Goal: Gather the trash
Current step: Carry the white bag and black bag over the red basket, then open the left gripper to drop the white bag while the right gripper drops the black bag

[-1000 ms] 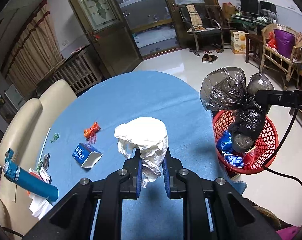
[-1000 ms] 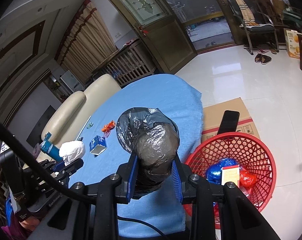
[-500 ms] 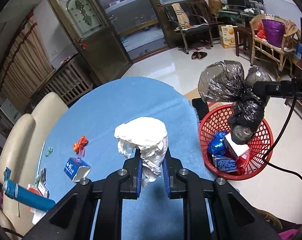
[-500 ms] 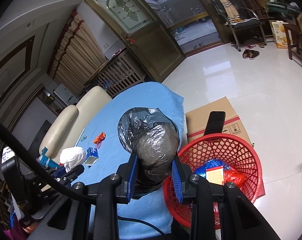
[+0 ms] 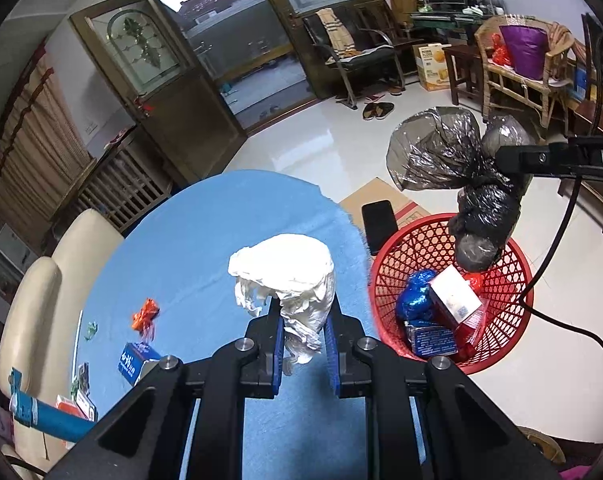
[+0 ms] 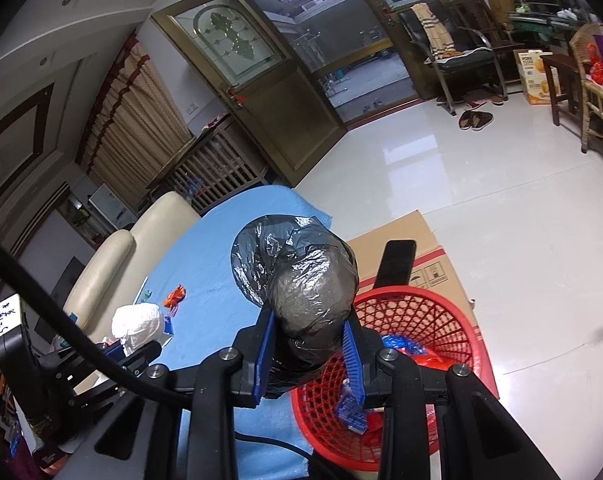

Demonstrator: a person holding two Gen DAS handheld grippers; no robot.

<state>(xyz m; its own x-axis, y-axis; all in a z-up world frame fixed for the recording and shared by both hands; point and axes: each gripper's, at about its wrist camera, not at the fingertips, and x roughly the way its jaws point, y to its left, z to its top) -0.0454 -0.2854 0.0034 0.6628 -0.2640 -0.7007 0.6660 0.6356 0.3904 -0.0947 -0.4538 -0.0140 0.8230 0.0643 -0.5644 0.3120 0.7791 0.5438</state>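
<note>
Left wrist view: the left gripper (image 5: 303, 322) is clamped on the lower tail of a crumpled white plastic bag (image 5: 289, 268), with both blue pads pressing the twisted plastic. The bulk of the bag stands above the jaws, clear of the blue tablecloth (image 5: 221, 240). Gripping the gathered end rather than the bulk appears intended to keep loose plastic from slipping out during carriage.

To the right, the right gripper (image 6: 309, 354) is clamped on a knotted black plastic bag (image 6: 309, 284). In the left wrist view this bag (image 5: 473, 200) hangs over the red mesh basket (image 5: 517, 264), its lower end just above the rim. This position suggests the bag is staged for release into the basket.

The basket stands on the floor just beside the table edge, next to a flattened cardboard box (image 5: 385, 196). It holds a blue foil wrapper (image 5: 415, 300), a red and white carton (image 5: 455, 300) and other packaging. Placement at the table edge likely shortens the carry from table to container.

Uncollected items remain on the tablecloth:
- an orange foil wrapper (image 5: 145, 314);
- a small blue carton (image 5: 135, 362);
- a blue cylindrical tube (image 5: 49, 420) at the near left edge.

Judged from this layout, the black bag is closest to disposal; the white bag is over the table, short of the basket.
</note>
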